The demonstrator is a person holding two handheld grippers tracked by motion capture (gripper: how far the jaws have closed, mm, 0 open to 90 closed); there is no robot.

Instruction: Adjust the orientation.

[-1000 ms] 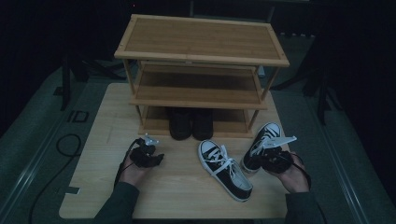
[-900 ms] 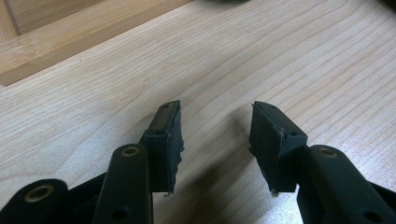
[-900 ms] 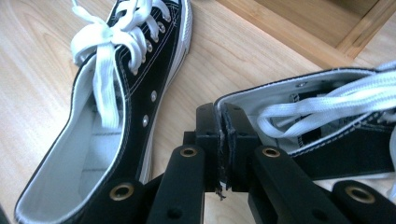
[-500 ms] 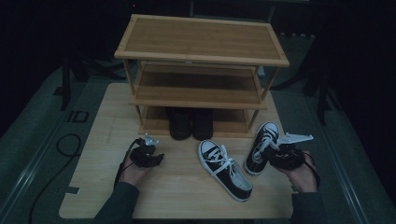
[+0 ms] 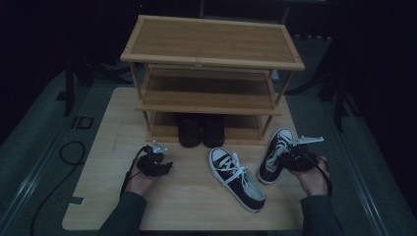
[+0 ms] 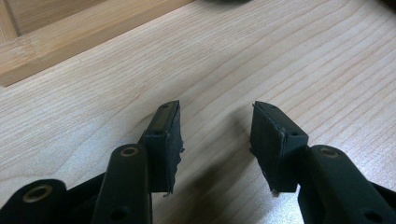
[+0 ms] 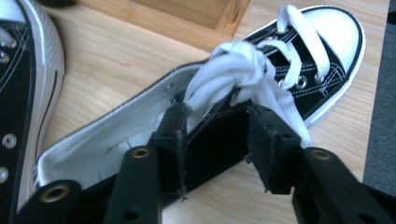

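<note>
Your shoe rack (image 5: 211, 37) fills the upper centre of the counter (image 5: 108, 196). At lower right the right sneaker (image 5: 275, 153) stands flat, its side wall between your right gripper (image 7: 215, 140) jaws, which have just been opening. At lower left, your left gripper (image 6: 215, 135) jaws gape wide, empty.

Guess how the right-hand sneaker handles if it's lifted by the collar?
The sneaker is probably light, but its thin canvas collar looks floppy, so it may sag from the right gripper. The loose laces could snag. The flat sole suggests it won't roll.
</note>
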